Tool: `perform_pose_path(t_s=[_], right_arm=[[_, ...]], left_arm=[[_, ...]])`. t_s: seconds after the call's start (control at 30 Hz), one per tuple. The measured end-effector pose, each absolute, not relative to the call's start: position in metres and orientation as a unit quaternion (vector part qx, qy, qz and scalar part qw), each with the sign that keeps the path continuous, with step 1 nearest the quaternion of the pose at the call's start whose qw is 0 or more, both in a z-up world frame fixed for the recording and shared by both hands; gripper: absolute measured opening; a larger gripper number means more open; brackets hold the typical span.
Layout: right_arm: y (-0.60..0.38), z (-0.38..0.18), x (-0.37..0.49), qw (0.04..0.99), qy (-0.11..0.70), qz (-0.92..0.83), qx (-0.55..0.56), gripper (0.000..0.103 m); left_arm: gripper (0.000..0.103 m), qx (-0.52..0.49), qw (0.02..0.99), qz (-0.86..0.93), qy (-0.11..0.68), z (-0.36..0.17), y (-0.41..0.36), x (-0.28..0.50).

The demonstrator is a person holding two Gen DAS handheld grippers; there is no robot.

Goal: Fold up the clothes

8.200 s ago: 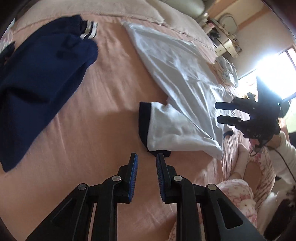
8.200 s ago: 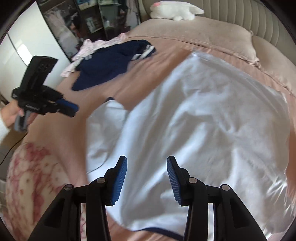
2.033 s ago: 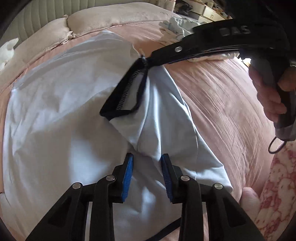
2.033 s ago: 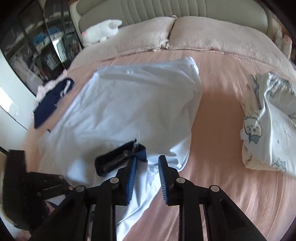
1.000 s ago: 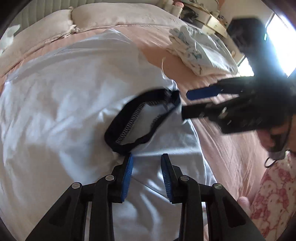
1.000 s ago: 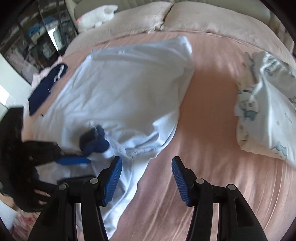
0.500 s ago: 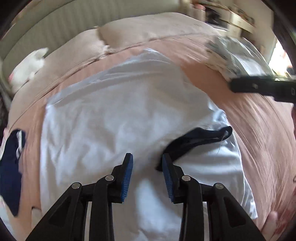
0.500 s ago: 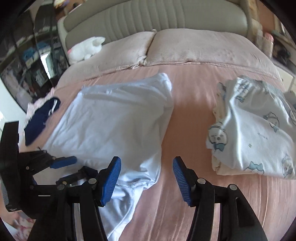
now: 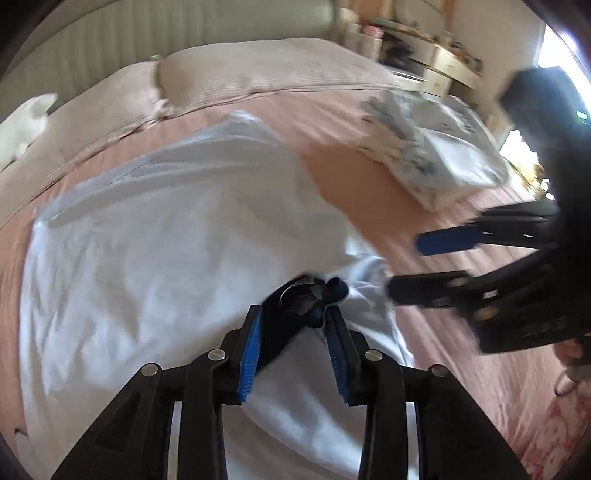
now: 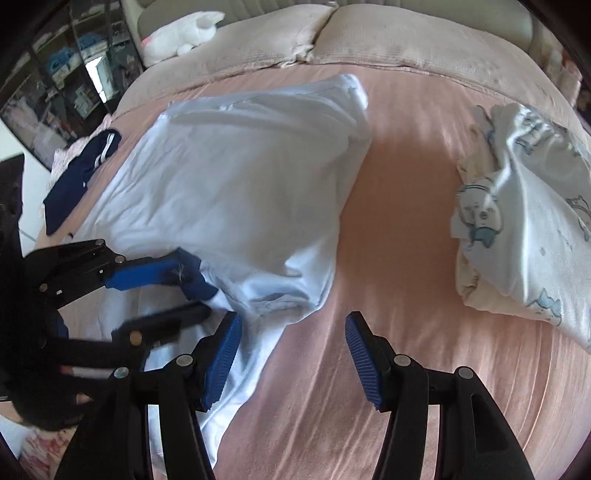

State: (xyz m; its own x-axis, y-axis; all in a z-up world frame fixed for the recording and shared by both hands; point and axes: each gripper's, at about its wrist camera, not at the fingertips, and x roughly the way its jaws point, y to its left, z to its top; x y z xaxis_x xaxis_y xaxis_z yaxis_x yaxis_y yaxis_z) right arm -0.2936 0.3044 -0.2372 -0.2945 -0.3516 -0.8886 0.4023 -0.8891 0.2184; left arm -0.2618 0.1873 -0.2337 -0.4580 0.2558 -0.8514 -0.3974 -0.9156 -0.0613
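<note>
Shirt (image 10: pixel 236 177) lay spread on the bed (image 10: pixel 399 229). Its navy cuff (image 9: pixel 303 299) sat between our left gripper's (image 9: pixel 293 325) fingers, whose jaws had just been opening. Our right gripper (image 10: pixel 291 332) hung parted and empty, just beside the shirt's edge.

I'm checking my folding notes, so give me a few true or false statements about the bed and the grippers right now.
1. The right gripper has nothing between its fingers. True.
2. The white shirt's navy cuff sits between the left gripper's fingers. True.
3. The printed pyjamas lie on top of the white shirt. False: they lie apart from it on the pink sheet.
4. The dark blue garment lies near the bed's edge. True.
5. The plush toy rests on the shirt. False: it is by the pillows.
</note>
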Motion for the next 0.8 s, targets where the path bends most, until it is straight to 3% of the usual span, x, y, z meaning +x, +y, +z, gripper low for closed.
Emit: perform_pose_path(t_s=[0.13, 0.37, 0.47, 0.67, 0.8], right_arm=[[0.325, -0.223, -0.297, 0.251, -0.018, -0.81, 0.529, 0.058], [0.251, -0.259, -0.256, 0.367, 0.106, -0.71, 0.591, 0.058], [0.247, -0.272, -0.25, 0.337, 0.111, -0.711, 0.607, 0.058], [0.301, -0.28, -0.261, 0.241, -0.079, -0.712, 0.655, 0.062], [0.306, -0.278, -0.249, 0.23, -0.102, -0.699, 0.669, 0.061]], left_arm=[[0.038, -0.502, 0.185, 0.843, 0.047, -0.231, 0.166, -0.259], [0.038, -0.499, 0.23, 0.826, 0.122, -0.205, 0.174, -0.213], [0.038, -0.529, 0.205, 0.812, 0.14, -0.209, 0.165, -0.213], [0.038, -0.574, 0.222, 0.782, 0.1, -0.215, 0.139, -0.2], [0.038, -0.558, 0.233, 0.794, 0.067, -0.188, 0.115, -0.196]])
